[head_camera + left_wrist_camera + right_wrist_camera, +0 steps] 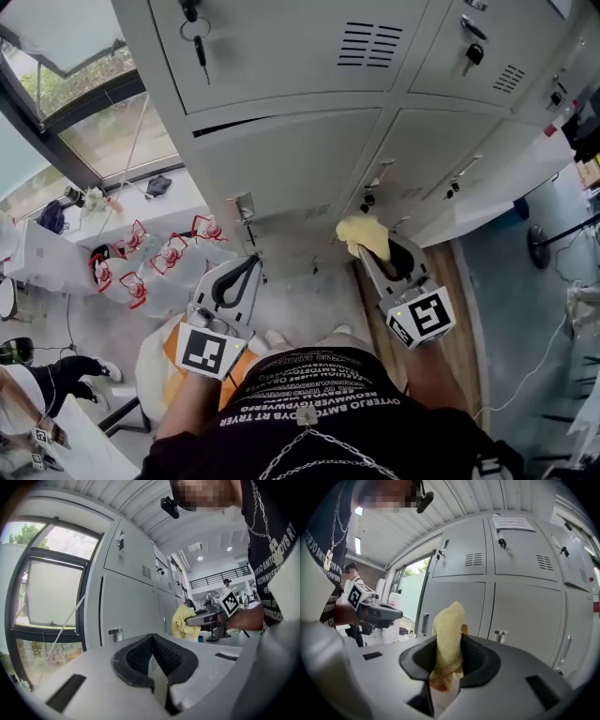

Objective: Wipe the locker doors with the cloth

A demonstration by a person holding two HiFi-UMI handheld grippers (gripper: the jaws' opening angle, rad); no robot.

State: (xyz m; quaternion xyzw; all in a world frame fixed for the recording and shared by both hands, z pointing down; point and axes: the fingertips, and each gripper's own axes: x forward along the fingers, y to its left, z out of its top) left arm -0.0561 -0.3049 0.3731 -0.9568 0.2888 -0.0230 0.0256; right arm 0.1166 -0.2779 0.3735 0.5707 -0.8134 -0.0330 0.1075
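Pinching yellow cloth, right tongs face closed lockers.

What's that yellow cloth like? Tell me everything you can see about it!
The yellow cloth looks like soft, nubbly towel fabric, bunched into a crumpled wad. The right gripper has its jaws shut on it. A folded tuft sticks up past the jaw tips, and a smaller bit hangs down between them. The cloth is held out toward the lower grey locker door, but whether it touches the door cannot be told. Nothing else touches it.
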